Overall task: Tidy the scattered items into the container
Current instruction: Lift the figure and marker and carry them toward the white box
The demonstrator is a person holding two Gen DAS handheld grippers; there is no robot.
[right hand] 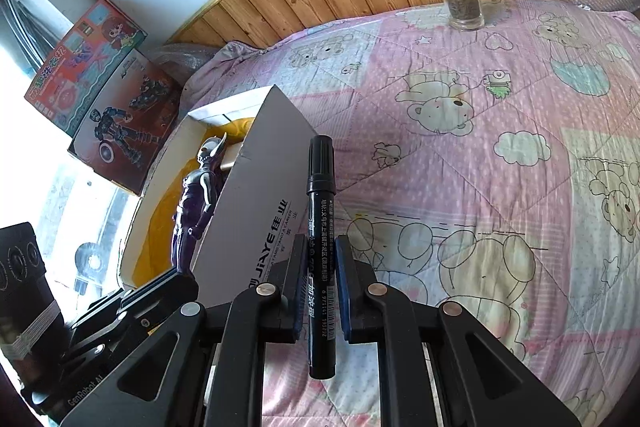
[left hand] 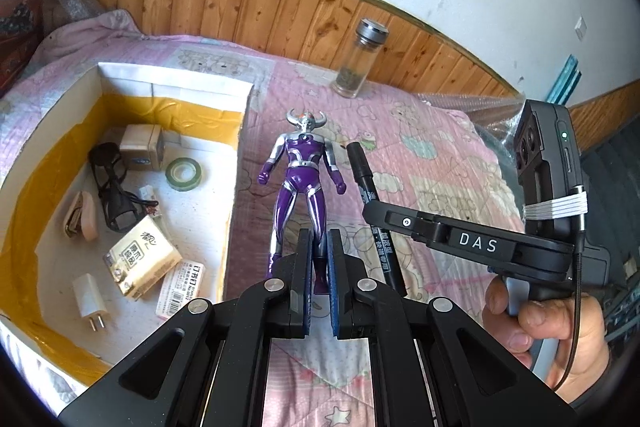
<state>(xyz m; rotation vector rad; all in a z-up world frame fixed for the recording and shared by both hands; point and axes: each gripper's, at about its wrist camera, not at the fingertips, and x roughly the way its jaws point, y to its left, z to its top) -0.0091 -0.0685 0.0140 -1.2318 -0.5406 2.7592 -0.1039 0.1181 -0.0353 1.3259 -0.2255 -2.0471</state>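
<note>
Purple and silver plastic fills the middle of my left view: my left gripper (left hand: pixel 319 267) is clamped on the legs of the toy figure (left hand: pixel 302 183), which stands up along the fingers, head away from me. My right gripper (right hand: pixel 320 275) is closed on the barrel of a black marker (right hand: pixel 320 239), cap pointing forward. Both are lifted off the pink quilt (right hand: pixel 500 131), so I judge the step in hand is the carry to the white cardboard box (left hand: pixel 236 163), whose near wall sits just left of the figure. From the right wrist the figure seems to hang over the box's open top, though the box wall hides its lower half, so I cannot be sure how far over the rim it is. Inside already lie a roll of tape (left hand: pixel 183 174), a white plug (left hand: pixel 90 301), a tissue packet (left hand: pixel 142 265) and a tangle of black cable (left hand: pixel 114 187). Next I should bring the figure over a bare patch of the box floor, lower it and part the left fingers, then follow with the marker, keeping the two grippers from knocking each other since they are close. A glass bottle (left hand: pixel 358 61) with a metal lid stands upright well back by the wooden panelling, not yet gathered.
</note>
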